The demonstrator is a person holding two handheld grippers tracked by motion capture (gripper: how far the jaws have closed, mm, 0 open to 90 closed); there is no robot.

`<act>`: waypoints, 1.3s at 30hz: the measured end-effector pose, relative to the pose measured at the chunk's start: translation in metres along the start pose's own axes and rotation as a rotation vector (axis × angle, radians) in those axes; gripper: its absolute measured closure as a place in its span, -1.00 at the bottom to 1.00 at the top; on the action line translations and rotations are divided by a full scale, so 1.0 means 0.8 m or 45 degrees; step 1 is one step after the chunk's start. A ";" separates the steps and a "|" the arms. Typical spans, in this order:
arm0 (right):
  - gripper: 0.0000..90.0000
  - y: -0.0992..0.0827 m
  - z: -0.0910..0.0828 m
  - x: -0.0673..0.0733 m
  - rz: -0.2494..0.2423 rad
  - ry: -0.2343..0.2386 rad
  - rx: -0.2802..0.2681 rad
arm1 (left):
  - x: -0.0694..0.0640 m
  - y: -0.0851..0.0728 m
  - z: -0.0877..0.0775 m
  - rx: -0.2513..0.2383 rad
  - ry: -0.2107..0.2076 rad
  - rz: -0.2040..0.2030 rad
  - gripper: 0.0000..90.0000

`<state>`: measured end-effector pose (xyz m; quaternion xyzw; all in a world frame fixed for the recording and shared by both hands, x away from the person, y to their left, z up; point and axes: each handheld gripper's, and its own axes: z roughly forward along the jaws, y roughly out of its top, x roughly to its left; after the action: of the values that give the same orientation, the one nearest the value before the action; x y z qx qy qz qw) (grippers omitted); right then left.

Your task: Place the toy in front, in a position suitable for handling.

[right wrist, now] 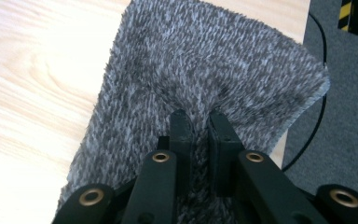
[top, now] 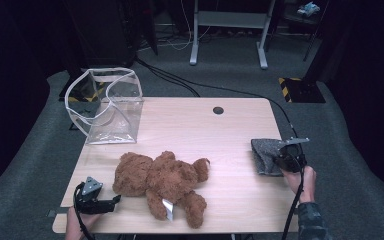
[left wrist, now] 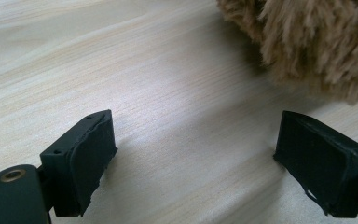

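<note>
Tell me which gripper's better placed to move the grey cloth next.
Right. The right gripper is already pinched shut on a fold of the cloth at the table's right edge. The left gripper sits open by the teddy, far across.

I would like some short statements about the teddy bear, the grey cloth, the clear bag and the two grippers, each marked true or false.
1. The right gripper is shut on the grey cloth. True.
2. The left gripper holds the teddy bear. False: its jaws stand open over bare table, with the bear's fur beside them.
3. The clear bag stands at the far left corner of the table. True.
4. The teddy bear is inside the clear bag. False: it lies on the table, nearer the person than the bag.
5. The grey cloth lies at the left edge of the table. False: it is at the right edge.
</note>
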<state>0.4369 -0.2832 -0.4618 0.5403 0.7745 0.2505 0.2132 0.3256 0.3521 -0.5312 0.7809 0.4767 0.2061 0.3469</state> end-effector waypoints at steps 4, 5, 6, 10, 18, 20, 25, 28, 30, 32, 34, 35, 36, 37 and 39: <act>0.81 -0.010 0.009 -0.004 0.003 0.010 0.029 | 0.000 0.000 0.000 -0.006 0.003 -0.002 -0.74; 0.80 -0.013 0.011 -0.004 0.008 0.018 0.037 | 0.000 0.000 0.000 -0.006 0.003 -0.001 -0.74; 0.79 -0.015 0.014 -0.005 0.003 0.018 0.040 | 0.000 0.000 0.000 -0.004 0.002 -0.001 -0.74; 0.64 -0.021 0.021 -0.004 0.031 0.041 0.050 | 0.000 0.000 0.001 -0.008 0.004 -0.002 -0.74; -0.07 -0.031 0.037 0.001 0.073 0.013 0.076 | 0.000 0.000 0.000 -0.002 -0.001 0.000 -0.74; -0.36 -0.030 0.038 0.001 0.073 -0.020 0.087 | 0.000 0.000 0.001 -0.007 0.004 -0.002 -0.74; -0.69 -0.023 0.022 0.001 0.082 0.011 0.021 | 0.000 0.000 0.000 -0.003 0.011 -0.002 -0.75; -0.77 -0.015 0.009 0.012 0.067 0.042 -0.008 | 0.000 0.000 0.000 -0.001 0.011 -0.004 -0.76; -0.77 -0.009 0.003 0.022 0.041 0.050 -0.030 | 0.001 0.000 0.000 0.003 0.007 -0.006 -0.76; -0.78 -0.003 -0.003 0.034 0.043 0.078 -0.038 | 0.001 0.000 0.000 0.003 0.010 -0.011 -0.77; -0.77 0.001 -0.003 0.044 0.011 0.090 -0.061 | 0.000 0.000 0.000 -0.003 0.015 -0.014 -0.77; -0.77 0.003 -0.003 0.049 -0.012 0.103 -0.064 | 0.001 0.000 -0.001 0.008 0.007 -0.015 -0.78; -0.77 0.005 -0.002 0.056 -0.010 0.104 -0.056 | 0.001 -0.001 -0.001 -0.005 0.010 -0.027 -0.80; -0.78 0.006 0.001 0.061 -0.026 0.097 -0.059 | 0.002 -0.001 -0.002 -0.005 0.007 -0.032 -0.80; -0.78 0.008 0.005 0.069 -0.041 0.124 -0.056 | 0.001 -0.002 -0.005 -0.018 0.011 -0.034 -0.81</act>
<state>0.4259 -0.2286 -0.4640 0.5102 0.7869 0.2898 0.1911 0.3227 0.3545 -0.5295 0.7712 0.4871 0.2083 0.3530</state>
